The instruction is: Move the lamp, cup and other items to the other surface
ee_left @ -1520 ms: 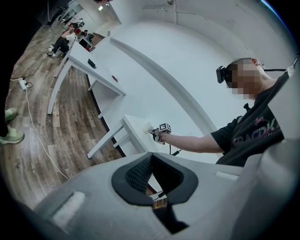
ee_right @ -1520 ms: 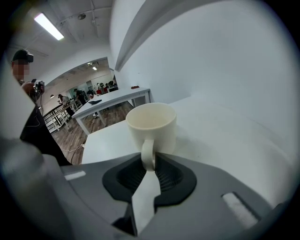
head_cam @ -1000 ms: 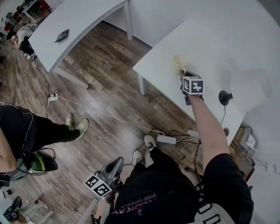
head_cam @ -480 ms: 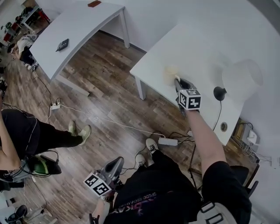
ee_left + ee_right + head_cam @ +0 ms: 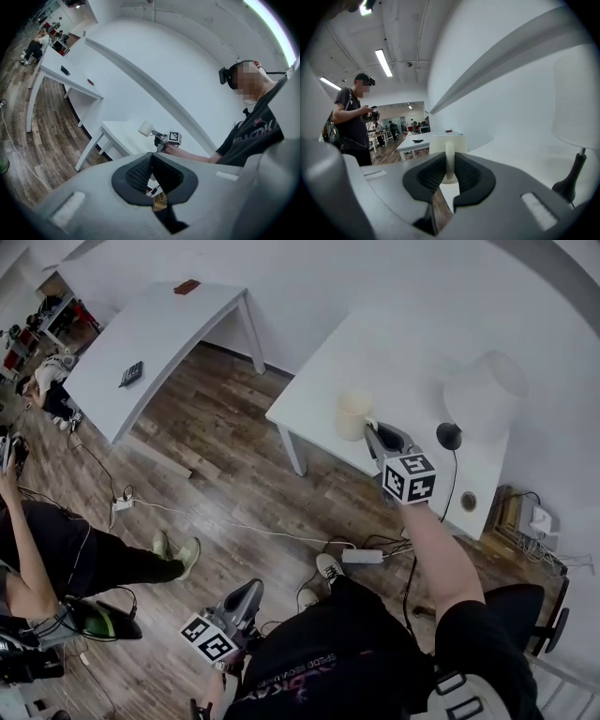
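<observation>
Right hand-held gripper [image 5: 373, 431] is clamped on the handle of the cream ceramic cup [image 5: 352, 415], held over the near edge of the right white worktop [image 5: 412, 343]. White-shaded black-base lamp [image 5: 483, 390] stands on that worktop, not yet moved, so the job looks barely started. Left hand-held gripper [image 5: 151, 171] closed, empty, low.

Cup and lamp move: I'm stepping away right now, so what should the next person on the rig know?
Right tool: shut on the cup, by its handle, at the front edge of the near table.
Left tool: shut, empty, held low.
Lamp: stands on the near table, untouched.
Done: cup gripped.
Left: carry the cup to the far table, then the lamp.
</observation>
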Demonstrator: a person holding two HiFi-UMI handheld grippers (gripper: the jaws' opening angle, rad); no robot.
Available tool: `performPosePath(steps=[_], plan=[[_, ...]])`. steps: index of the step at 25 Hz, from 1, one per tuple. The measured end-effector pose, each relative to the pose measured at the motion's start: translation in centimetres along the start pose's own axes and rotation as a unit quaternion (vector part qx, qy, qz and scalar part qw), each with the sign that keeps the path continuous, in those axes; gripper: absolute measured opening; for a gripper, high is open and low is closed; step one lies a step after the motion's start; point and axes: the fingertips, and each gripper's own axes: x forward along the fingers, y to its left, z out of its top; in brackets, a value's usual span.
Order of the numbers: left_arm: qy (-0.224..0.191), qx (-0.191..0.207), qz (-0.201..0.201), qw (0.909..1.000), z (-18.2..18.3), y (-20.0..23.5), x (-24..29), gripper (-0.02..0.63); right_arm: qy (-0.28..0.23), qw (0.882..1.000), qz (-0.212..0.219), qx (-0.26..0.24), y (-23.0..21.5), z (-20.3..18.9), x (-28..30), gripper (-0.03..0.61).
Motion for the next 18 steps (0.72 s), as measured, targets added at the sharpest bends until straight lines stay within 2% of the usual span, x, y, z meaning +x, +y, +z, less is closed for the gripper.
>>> performPosePath(steps=[10, 18], plan=[[0.029, 0.030, -0.088, 0.9952, 0.1, -2.3, 1.5, -0.005, -0.057, 0.998, -0.029, 0.006, 1.8, 2.7, -10.1, 0.052], [0.081, 0.033, -0.160, 0.9833, -3.1, -4.9, 1.8, -0.005, -0.083, 0.992, -0.097, 0.011, 2.0, 1.5, -20.7, 0.052]])
